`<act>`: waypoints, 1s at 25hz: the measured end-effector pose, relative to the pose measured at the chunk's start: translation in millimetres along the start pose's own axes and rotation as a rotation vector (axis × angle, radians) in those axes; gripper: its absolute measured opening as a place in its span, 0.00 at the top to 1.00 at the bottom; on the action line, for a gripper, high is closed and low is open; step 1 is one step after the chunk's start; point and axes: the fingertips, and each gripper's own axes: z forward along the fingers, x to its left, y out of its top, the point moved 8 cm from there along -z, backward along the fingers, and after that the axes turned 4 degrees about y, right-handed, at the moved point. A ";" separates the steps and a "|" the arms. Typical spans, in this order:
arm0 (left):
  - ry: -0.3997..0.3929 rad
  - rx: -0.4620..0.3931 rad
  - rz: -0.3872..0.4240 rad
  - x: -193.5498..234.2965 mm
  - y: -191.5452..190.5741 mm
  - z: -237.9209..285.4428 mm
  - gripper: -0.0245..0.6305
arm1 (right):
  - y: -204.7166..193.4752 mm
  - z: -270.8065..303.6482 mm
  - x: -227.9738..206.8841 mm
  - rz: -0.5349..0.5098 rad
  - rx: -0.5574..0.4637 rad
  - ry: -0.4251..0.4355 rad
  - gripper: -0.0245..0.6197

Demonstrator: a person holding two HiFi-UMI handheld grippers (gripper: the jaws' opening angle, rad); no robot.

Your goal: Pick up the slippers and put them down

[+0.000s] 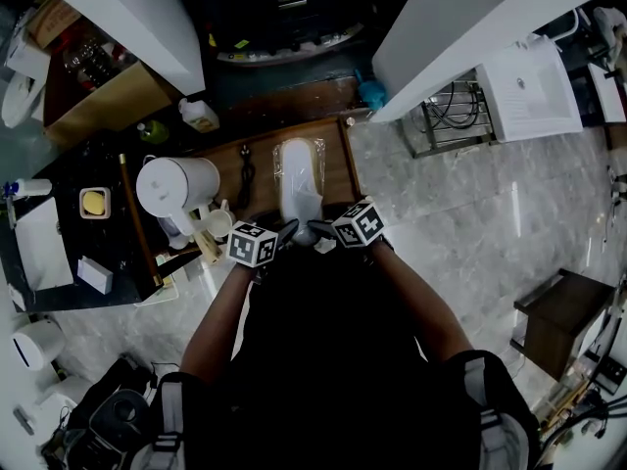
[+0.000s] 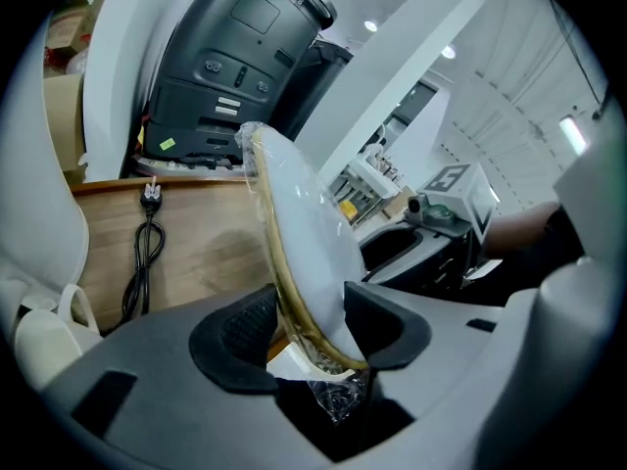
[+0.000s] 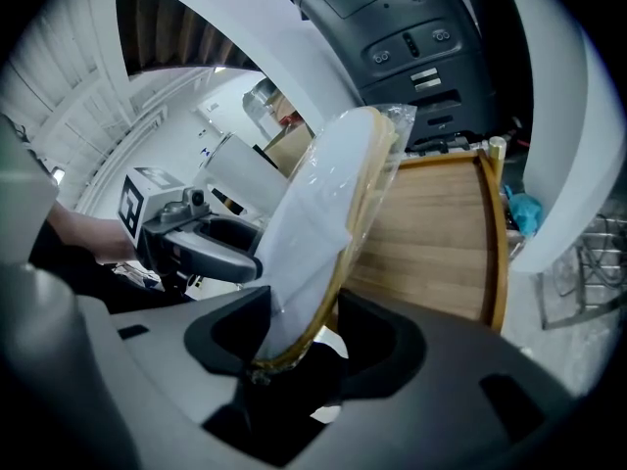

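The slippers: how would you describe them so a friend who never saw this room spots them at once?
Start at the wooden table in the middle of the head view. At its near edge the left claw and right claw grip one end of the slippers. They are the long, flat, white pair sealed in clear plastic, unlike the round white jug beside them.

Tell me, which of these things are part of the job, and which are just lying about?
Part of the job: the wrapped slippers, gripped at one end by the left tool and the right tool; the wooden table beneath them.
Just lying about: power cord, white kettle, cup.
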 end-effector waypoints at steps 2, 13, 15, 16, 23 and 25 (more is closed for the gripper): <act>0.001 0.004 -0.008 2.1 1.0 3.0 0.63 | 0.3 0.8 -2.4 0.010 -0.005 0.006 0.62; 0.008 0.029 -0.056 14.8 -1.9 19.9 0.63 | 3.4 13.4 -20.9 0.015 0.049 0.018 0.62; 0.011 0.031 -0.064 16.6 -3.3 22.4 0.63 | 3.0 16.4 -23.8 0.019 0.059 0.023 0.62; 0.012 0.031 -0.071 17.9 -4.2 23.6 0.63 | 2.9 18.3 -25.4 0.018 0.065 0.026 0.62; 0.039 0.046 -0.133 27.8 -12.8 34.1 0.63 | 2.8 30.8 -34.8 0.014 0.102 0.039 0.62; 0.041 0.053 -0.139 30.2 -13.2 37.4 0.63 | 2.6 33.3 -38.2 0.028 0.108 0.041 0.62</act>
